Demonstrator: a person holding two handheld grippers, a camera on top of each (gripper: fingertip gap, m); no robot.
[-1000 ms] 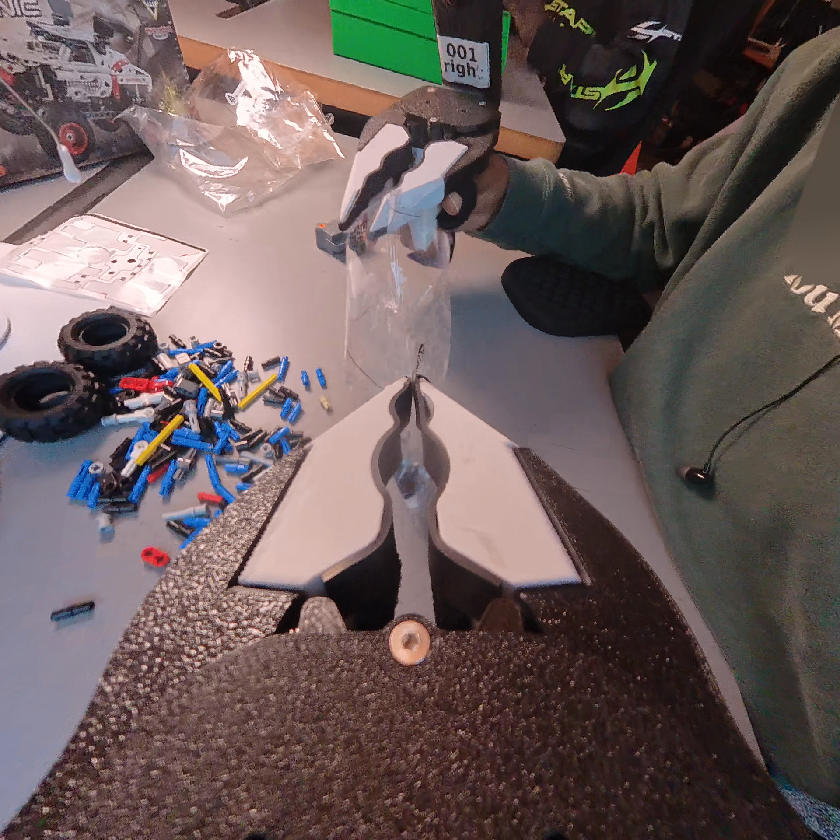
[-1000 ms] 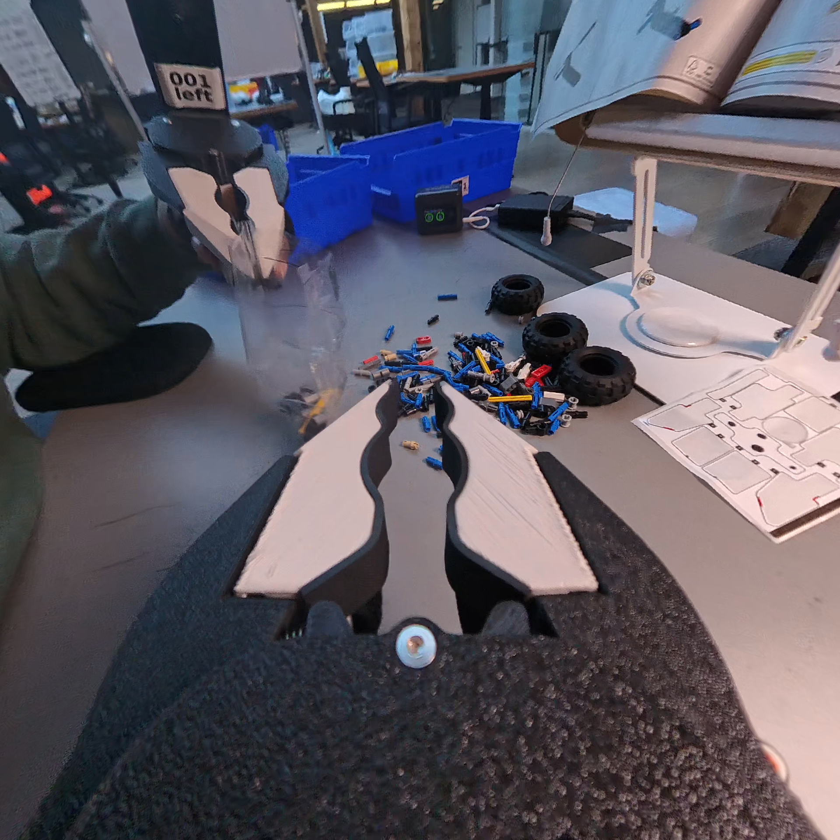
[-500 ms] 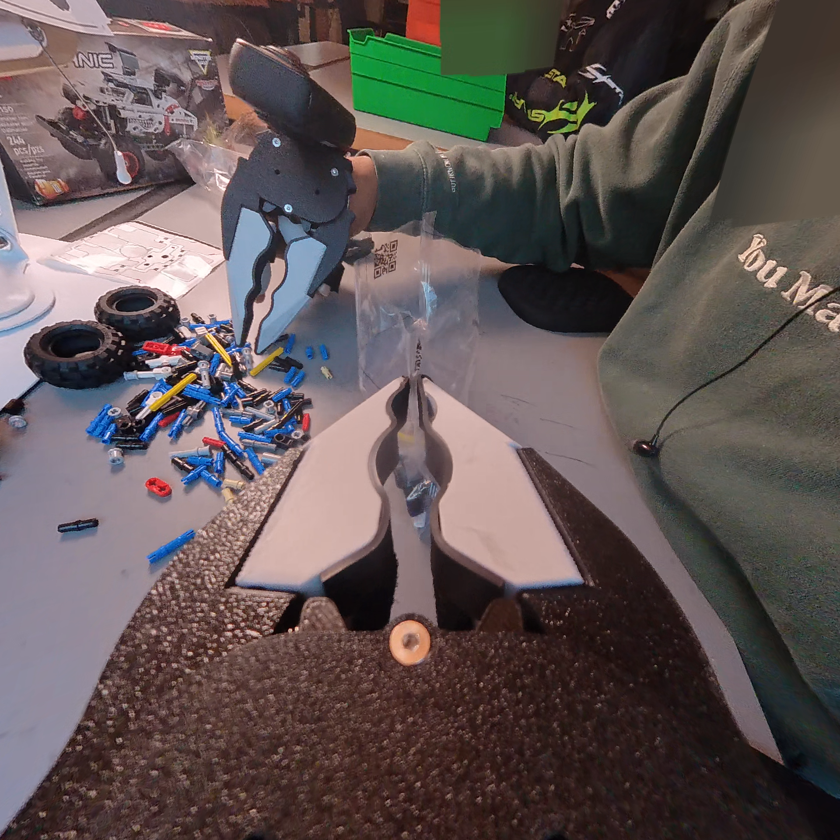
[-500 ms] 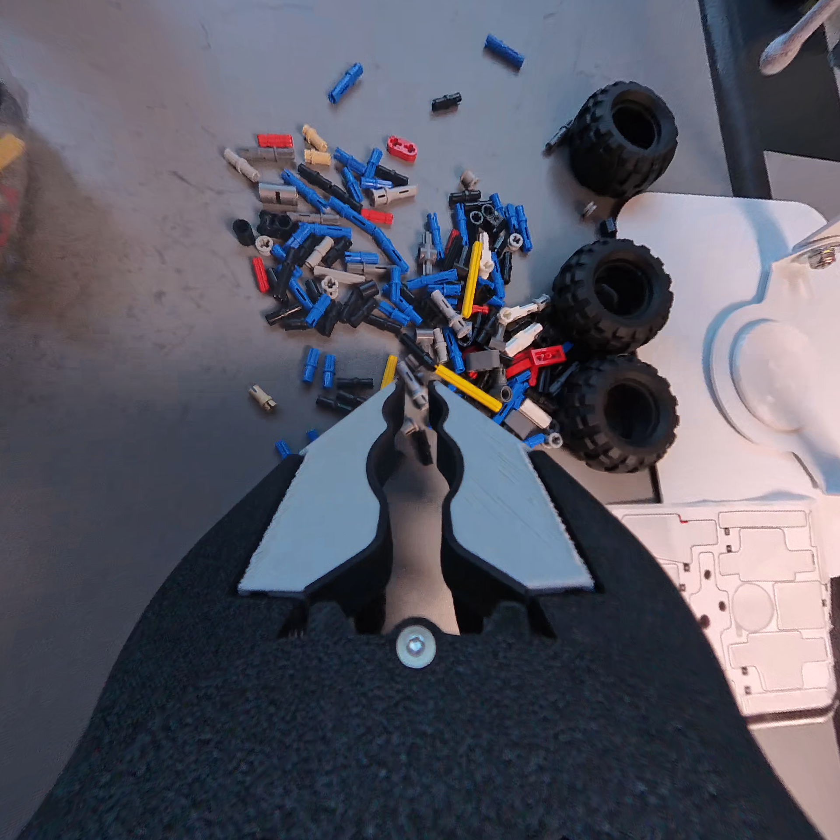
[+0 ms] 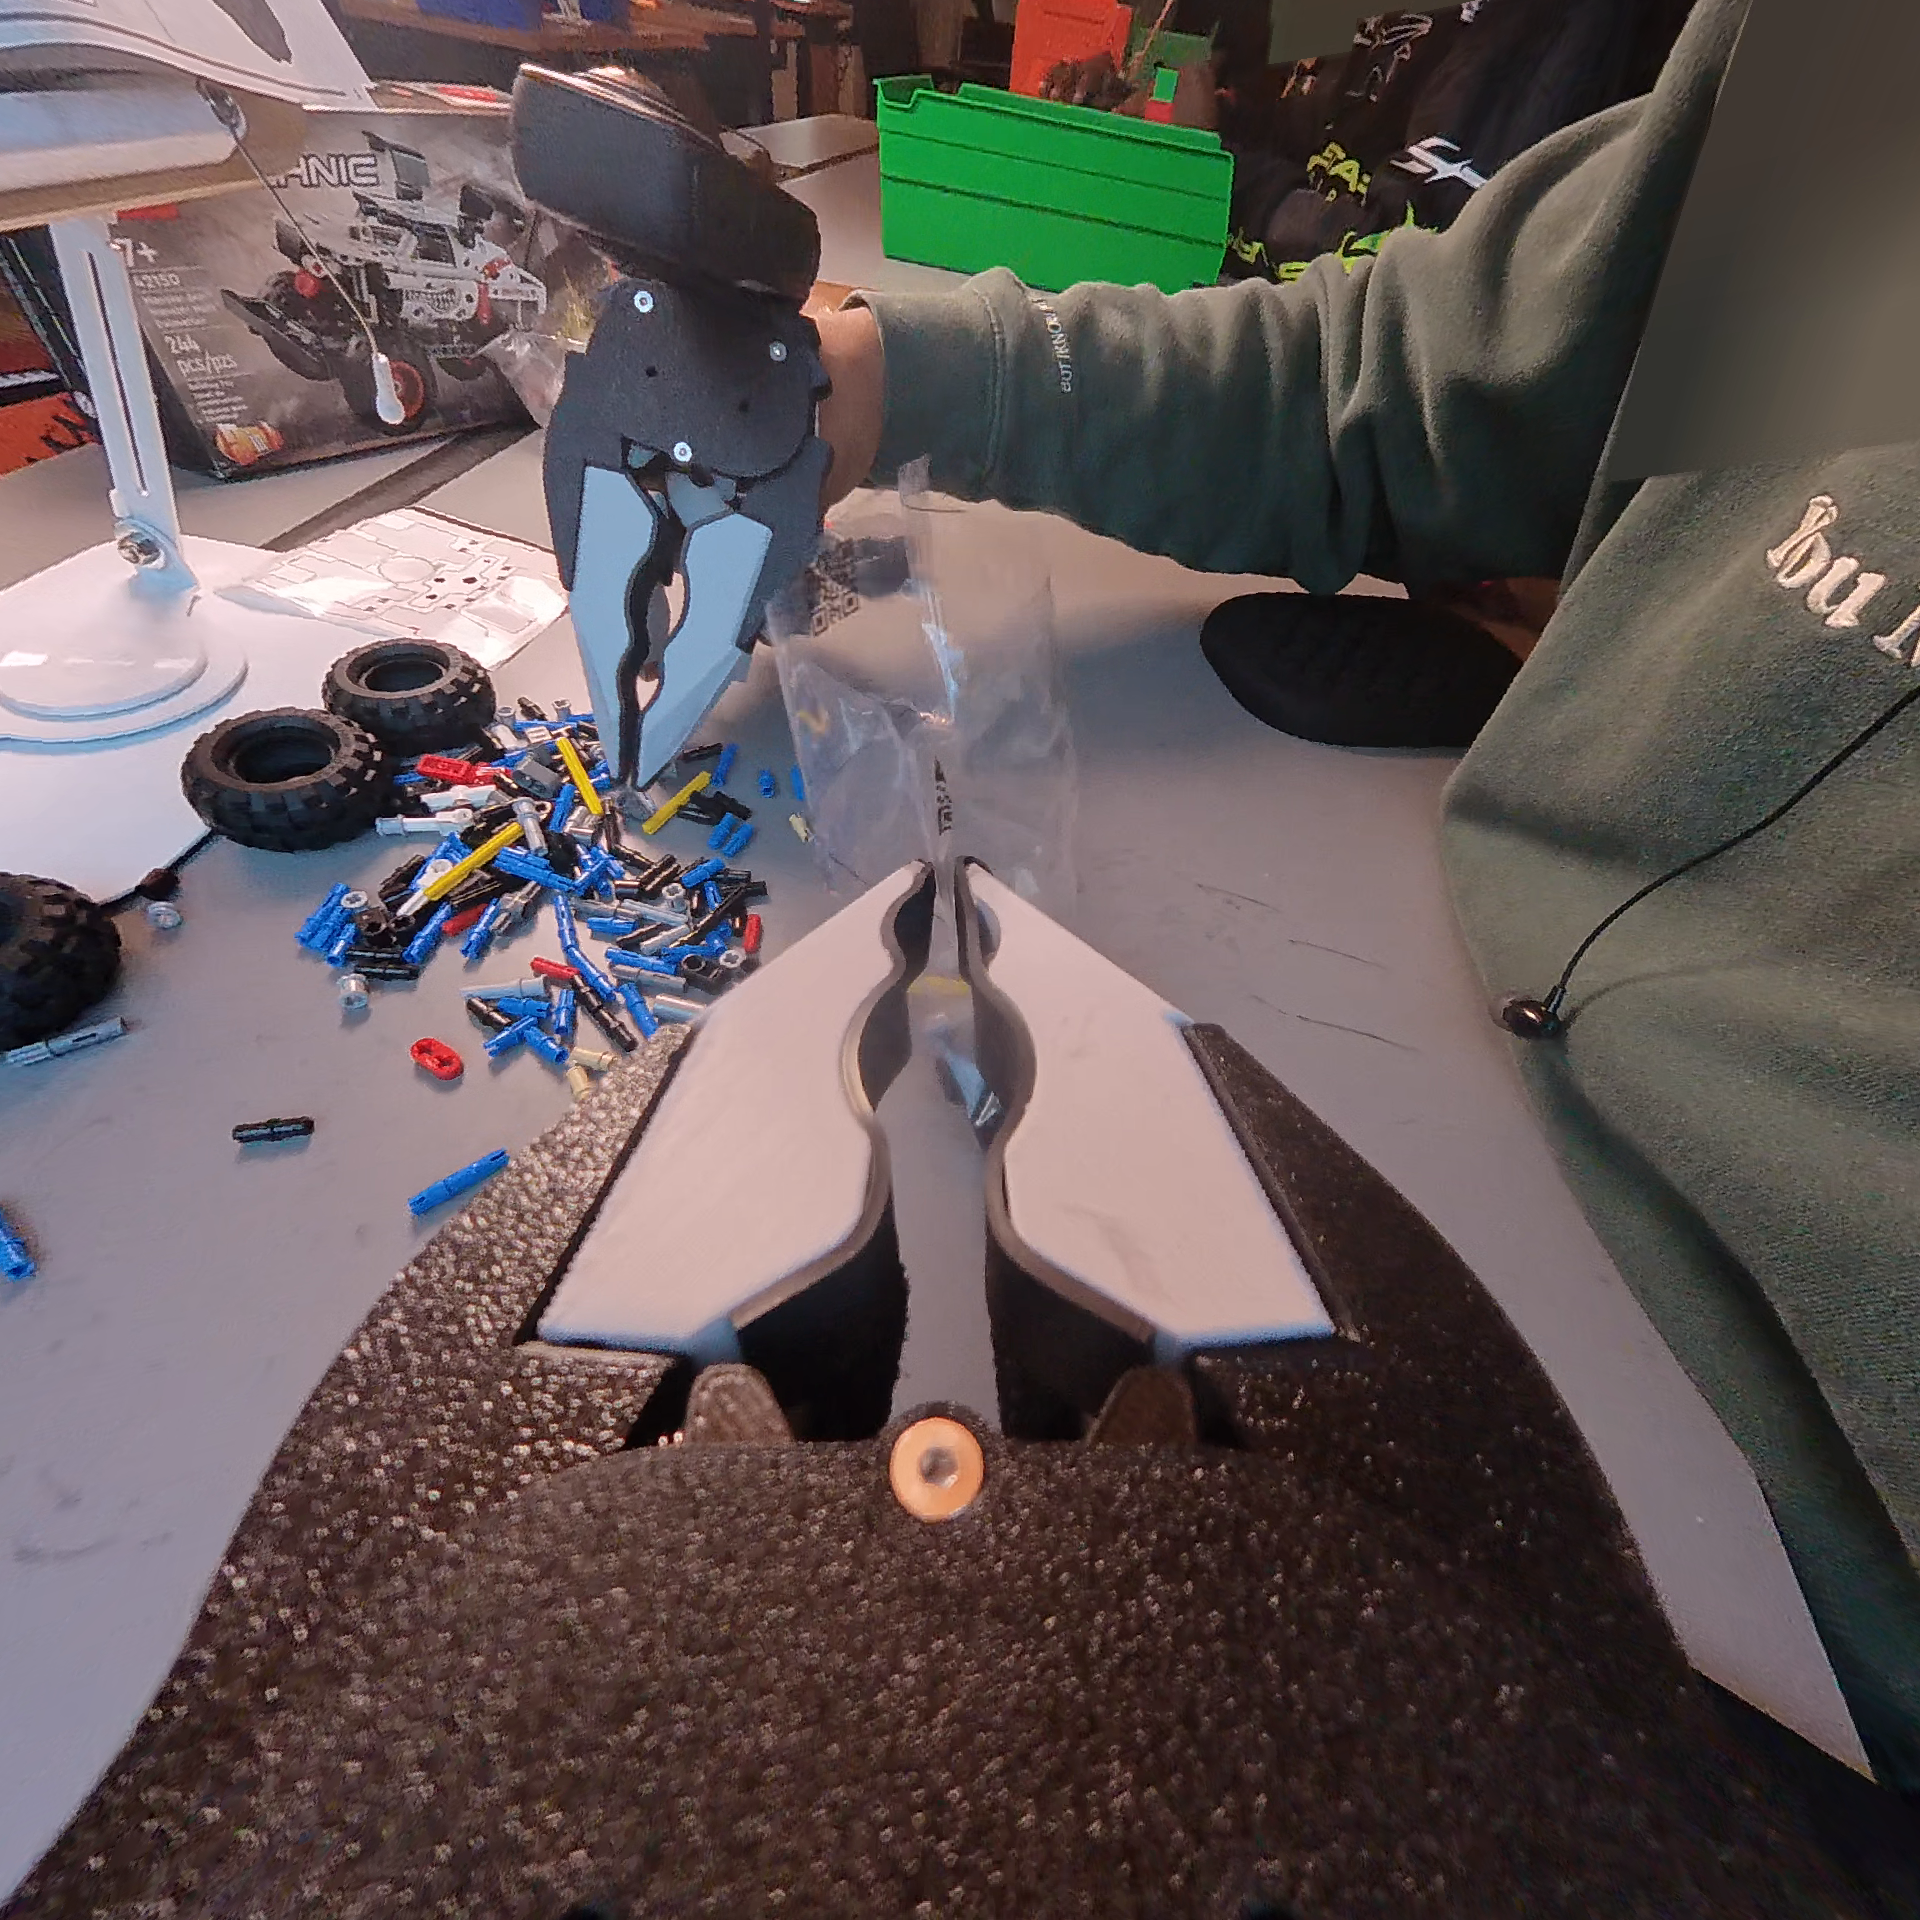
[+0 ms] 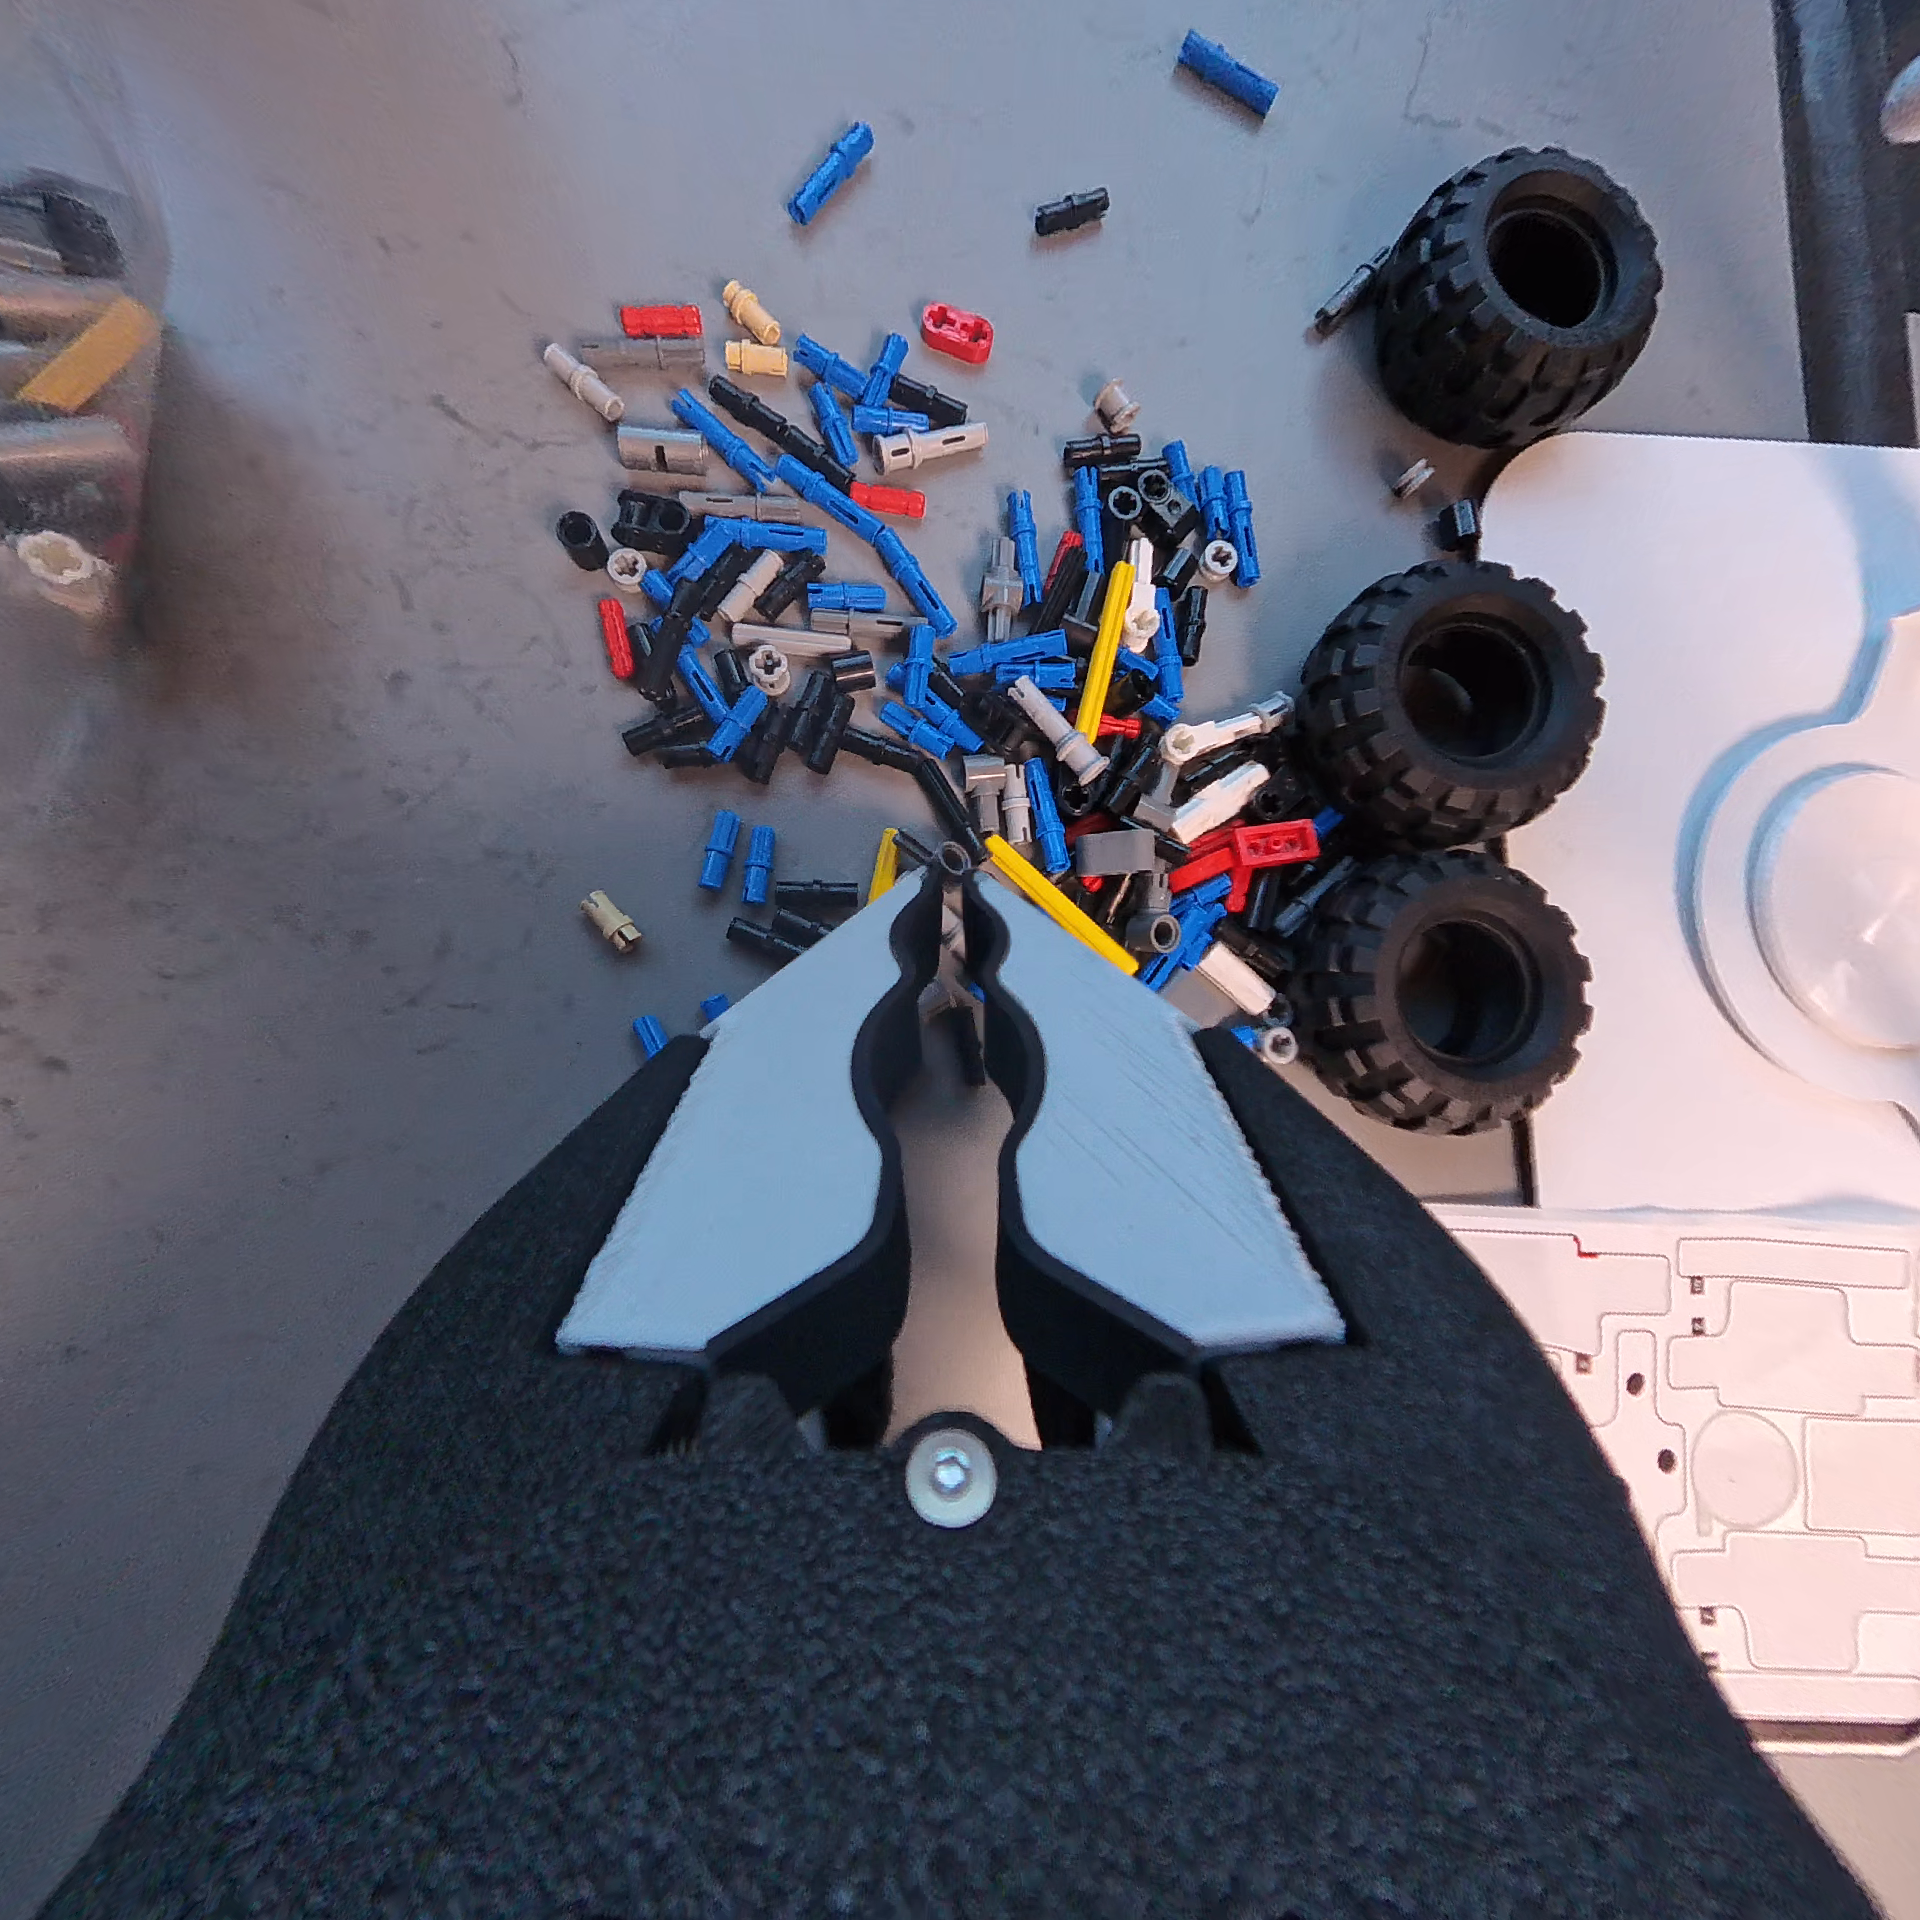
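- Your left gripper (image 5: 943,868) pinches the clear bag (image 5: 925,717), jaws closed on it.
- Your right gripper (image 6: 948,878) is down in the loose parts (image 6: 894,644) on the table (image 6: 312,935), jaws nearly closed; a grip I cannot tell.

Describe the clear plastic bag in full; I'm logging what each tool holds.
The clear plastic bag is thin, crinkled and see-through, with a dark printed code patch near its top. It hangs upright over the grey table, pinched at the tips of the shut left tool. A few small parts, one yellow, show inside behind the fingers. The right tool stands beside it.
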